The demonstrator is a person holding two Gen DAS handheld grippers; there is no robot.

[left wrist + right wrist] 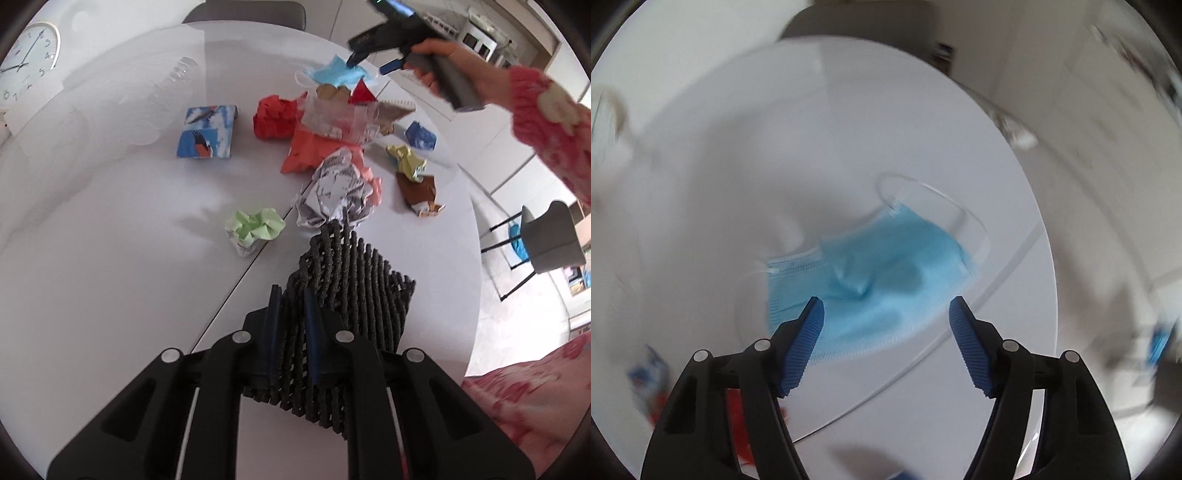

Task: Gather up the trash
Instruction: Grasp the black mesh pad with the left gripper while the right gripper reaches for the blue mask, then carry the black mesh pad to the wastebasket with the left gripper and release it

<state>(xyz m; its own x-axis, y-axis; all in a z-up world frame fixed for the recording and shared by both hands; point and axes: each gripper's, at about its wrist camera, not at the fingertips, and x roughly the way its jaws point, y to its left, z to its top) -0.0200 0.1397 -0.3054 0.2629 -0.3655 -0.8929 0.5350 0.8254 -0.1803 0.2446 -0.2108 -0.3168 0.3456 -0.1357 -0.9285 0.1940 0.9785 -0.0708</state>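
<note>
My left gripper (291, 295) is shut on the rim of a dark woven basket (354, 295) and holds it above the white table (110, 277). Trash lies spread on the table: a crumpled green paper (255, 229), a crumpled newspaper ball (336, 192), a red paper ball (275, 116), an orange sheet (310, 149), clear plastic packaging (332, 114) and a blue face mask (338, 74). My right gripper (371, 62) is open, its fingers just above the face mask (871, 280). In the right wrist view the gripper (886, 306) straddles the mask with open jaws; that view is motion-blurred.
A blue bird-print booklet (207, 131) lies at mid-left. A yellow-green wad (406, 160), a brown wrapper (421, 194) and a blue wrapper (421, 134) lie to the right. A clock (29, 59) and clear plastic cup (183, 70) are at the far left. A grey chair (550, 240) stands beyond the table's right edge.
</note>
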